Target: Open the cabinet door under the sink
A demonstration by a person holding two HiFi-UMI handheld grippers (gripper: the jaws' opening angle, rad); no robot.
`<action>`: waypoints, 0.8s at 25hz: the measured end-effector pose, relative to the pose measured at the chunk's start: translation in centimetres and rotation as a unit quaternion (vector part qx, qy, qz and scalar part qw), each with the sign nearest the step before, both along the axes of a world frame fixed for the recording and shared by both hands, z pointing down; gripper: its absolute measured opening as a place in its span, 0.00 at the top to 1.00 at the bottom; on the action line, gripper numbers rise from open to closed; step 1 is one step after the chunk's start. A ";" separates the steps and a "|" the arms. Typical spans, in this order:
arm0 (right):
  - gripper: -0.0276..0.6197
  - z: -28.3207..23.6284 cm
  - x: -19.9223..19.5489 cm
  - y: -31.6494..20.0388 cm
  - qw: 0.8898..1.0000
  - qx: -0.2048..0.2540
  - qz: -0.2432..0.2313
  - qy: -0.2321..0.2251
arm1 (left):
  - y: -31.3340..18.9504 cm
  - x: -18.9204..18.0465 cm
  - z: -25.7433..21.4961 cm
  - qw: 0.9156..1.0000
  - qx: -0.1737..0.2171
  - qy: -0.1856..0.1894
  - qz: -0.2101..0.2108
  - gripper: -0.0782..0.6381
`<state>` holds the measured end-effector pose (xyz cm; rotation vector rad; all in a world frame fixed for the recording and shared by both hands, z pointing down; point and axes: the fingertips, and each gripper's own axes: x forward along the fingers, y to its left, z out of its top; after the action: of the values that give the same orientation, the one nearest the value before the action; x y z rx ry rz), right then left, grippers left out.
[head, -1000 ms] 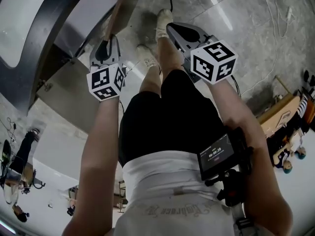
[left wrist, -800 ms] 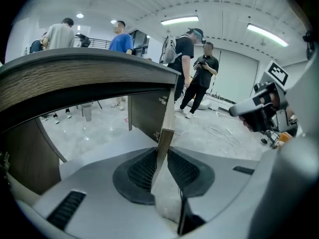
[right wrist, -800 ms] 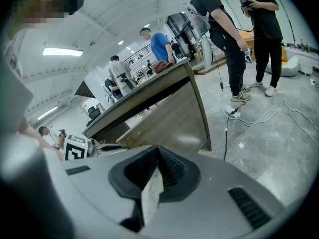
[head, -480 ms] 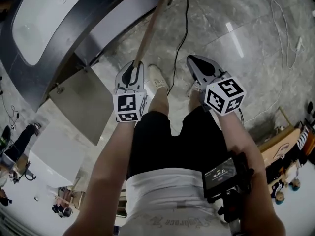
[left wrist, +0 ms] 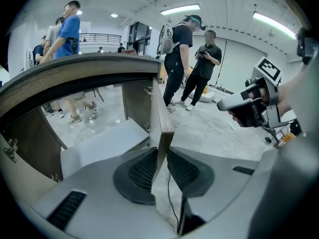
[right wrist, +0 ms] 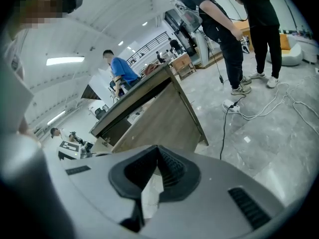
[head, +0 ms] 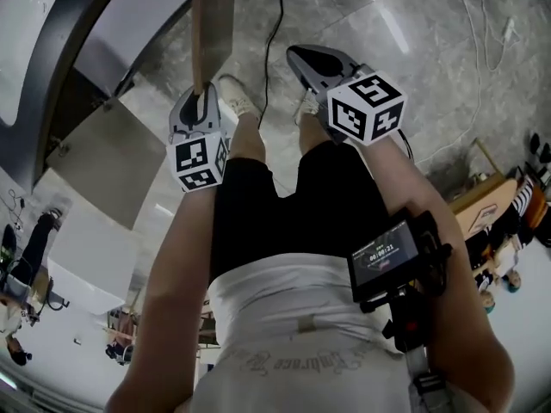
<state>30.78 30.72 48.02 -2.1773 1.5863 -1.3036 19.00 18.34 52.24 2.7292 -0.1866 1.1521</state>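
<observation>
Now swung wide from its cabinet, the cabinet door (head: 213, 24) under the sink (head: 21, 50) stands edge-on to the person, its long axis upright and its free edge pointing back at them. The left gripper (head: 204, 91) clamps that edge. In the left gripper view the thin wooden edge rises straight up from between the fingers (left wrist: 142, 171), a pad pressed to each face, while the hinged side lies beyond the fingertips at the cabinet. To the right and well apart from the door, the right gripper (head: 300, 56) hangs over the marble floor (head: 430, 50), its fingers (right wrist: 172, 168) closed together on nothing.
</observation>
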 end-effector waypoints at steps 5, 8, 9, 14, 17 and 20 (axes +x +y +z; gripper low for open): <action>0.94 -0.8 2.2 7.5 1.000 0.008 0.021 -0.001 | 7.8 1.3 -0.2 1.000 0.010 -0.020 -0.014 0.79; 0.94 -1.6 3.0 8.0 0.999 0.019 0.037 -0.002 | 8.3 2.3 -0.6 1.000 0.008 -0.024 -0.015 0.79; 0.94 -1.9 3.2 7.6 0.999 0.022 0.040 0.000 | 8.1 2.6 -0.7 1.000 0.002 -0.023 -0.019 0.79; 0.94 -1.8 4.2 10.0 0.997 0.033 0.064 0.003 | 10.9 4.6 -0.4 0.998 -0.028 -0.020 -0.048 0.78; 0.94 -1.3 4.6 11.7 0.996 0.033 0.079 0.002 | 12.5 5.7 0.1 0.998 -0.036 -0.018 -0.054 0.78; 0.94 -0.9 4.7 12.9 0.995 0.030 0.092 0.002 | 13.4 6.7 0.5 0.996 -0.051 -0.019 -0.065 0.77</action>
<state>35.51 43.62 47.11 -2.2286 1.3690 -1.1824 25.66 31.74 52.76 2.5664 -0.2981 1.1465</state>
